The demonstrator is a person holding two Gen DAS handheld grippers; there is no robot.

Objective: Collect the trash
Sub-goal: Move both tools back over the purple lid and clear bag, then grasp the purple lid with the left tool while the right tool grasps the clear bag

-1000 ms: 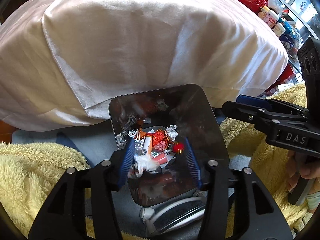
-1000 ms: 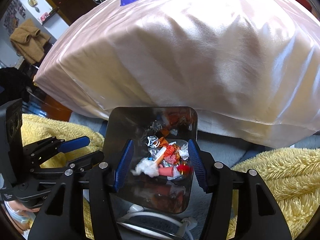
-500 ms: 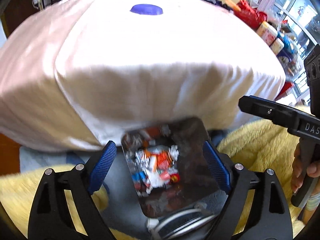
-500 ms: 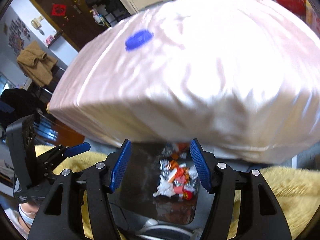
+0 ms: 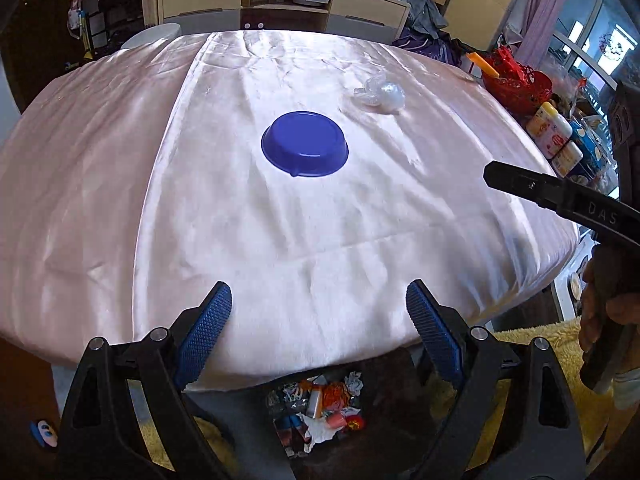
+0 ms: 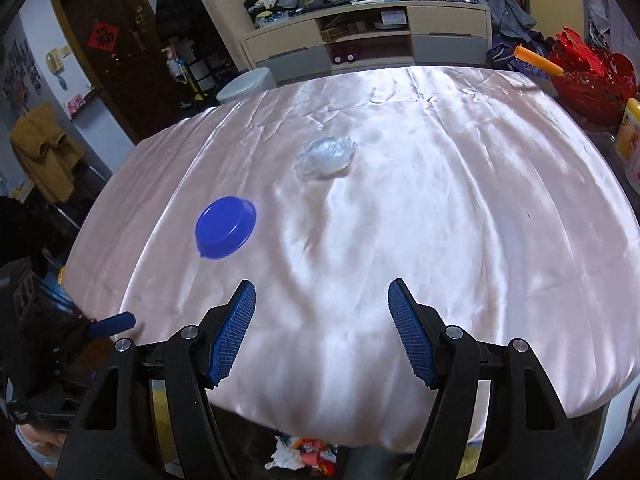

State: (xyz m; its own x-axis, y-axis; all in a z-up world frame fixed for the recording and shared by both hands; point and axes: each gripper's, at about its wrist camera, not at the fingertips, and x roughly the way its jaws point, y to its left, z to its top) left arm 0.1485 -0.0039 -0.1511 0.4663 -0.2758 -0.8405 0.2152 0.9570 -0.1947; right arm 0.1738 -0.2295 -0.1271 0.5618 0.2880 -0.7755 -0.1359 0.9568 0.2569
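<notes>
In the left wrist view, the left gripper [image 5: 319, 314] is seen with its two blue-padded fingers spread wide, and nothing is held between them. It is poised over the near edge of a table draped in a shiny pale pink satin cloth [image 5: 200, 216]. A round dark blue plastic lid [image 5: 305, 149] is seen lying flat near the middle of the cloth. A crumpled clear plastic wrapper [image 5: 378, 94] is found beyond it and to the right, apart from the lid. Below the table edge, a dark metal bin [image 5: 392, 432] is seen, with a heap of mixed trash [image 5: 320, 408] inside: foil, red and orange wrappers and white tissue. Yellow fleece [image 5: 532, 344] is spread beside the bin. The right gripper [image 5: 560, 196] is seen at the right edge, held in a hand [image 5: 600, 312]; its opening cannot be told from here.

In the right wrist view, the right gripper [image 6: 322, 334] is shown wide open and empty, over the near part of the cloth [image 6: 460, 240]. The blue lid [image 6: 225, 227] is seen ahead to the left, and the clear wrapper [image 6: 326, 156] further off, nearer the centre. Part of the trash heap [image 6: 304, 452] is glimpsed under the table edge. The left gripper [image 6: 112, 322] is visible at the lower left.
</notes>
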